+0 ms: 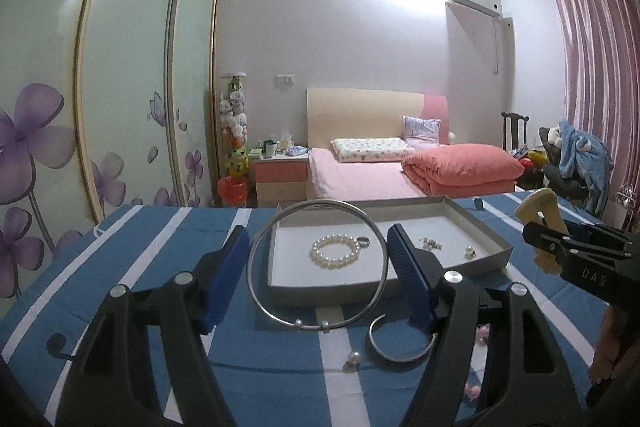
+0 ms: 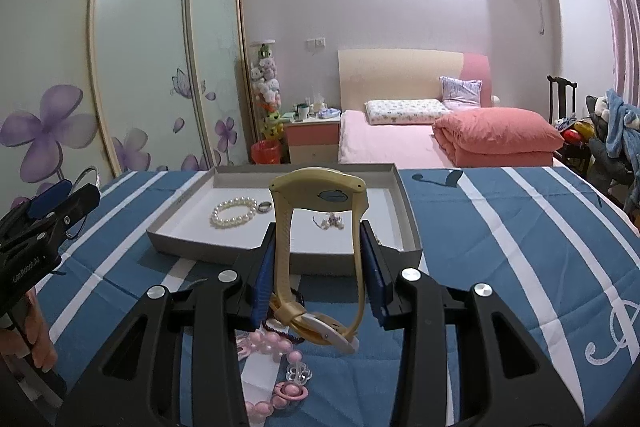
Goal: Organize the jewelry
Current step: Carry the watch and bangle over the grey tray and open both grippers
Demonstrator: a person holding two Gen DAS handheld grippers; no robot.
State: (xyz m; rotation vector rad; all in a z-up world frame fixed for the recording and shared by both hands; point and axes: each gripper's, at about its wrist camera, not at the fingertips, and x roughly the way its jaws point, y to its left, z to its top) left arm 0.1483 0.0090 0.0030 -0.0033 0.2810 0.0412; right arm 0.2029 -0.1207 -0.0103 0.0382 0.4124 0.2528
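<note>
The work surface is a blue quilt (image 1: 168,267) with white stripes, spread flat; a white curly letter is stitched on it right of the tray in the right wrist view. On the quilt sits a shallow grey tray (image 2: 404,203) with a white floor. Inside the tray lie a pearl bracelet (image 1: 335,251), a ring (image 1: 363,242) touching it, a small cluster of earrings (image 2: 330,222) to the right of that, and another small piece (image 1: 469,251) near the tray's right wall.

The left gripper (image 1: 320,267) holds a large silver hoop (image 1: 256,267) upright in front of the tray, the jaws closed on it only at its right rim as far as can be seen, the left pad standing just clear. On the quilt in front of the tray lie an open silver bangle (image 1: 396,353) and a pearl piece (image 1: 353,358).

The right gripper (image 2: 320,267) is clamped on a cream watch (image 2: 320,191) by its strap, the watch upright before the tray. Below it, on the quilt, lie pink beads (image 2: 268,341) and a dark bead string (image 2: 280,329).

Behind the tray stands a bed (image 2: 384,143) with pink sheets, a folded coral duvet and pillows; left of it a nightstand (image 2: 314,139), a red bin and a column of plush toys. Sliding wardrobe doors (image 1: 128,67) with purple flowers fill the left; pink curtains (image 1: 592,67) and an air conditioner (image 1: 476,1) are at the right.

The left gripper's body reads "GenRobot.AI" in the right wrist view.
</note>
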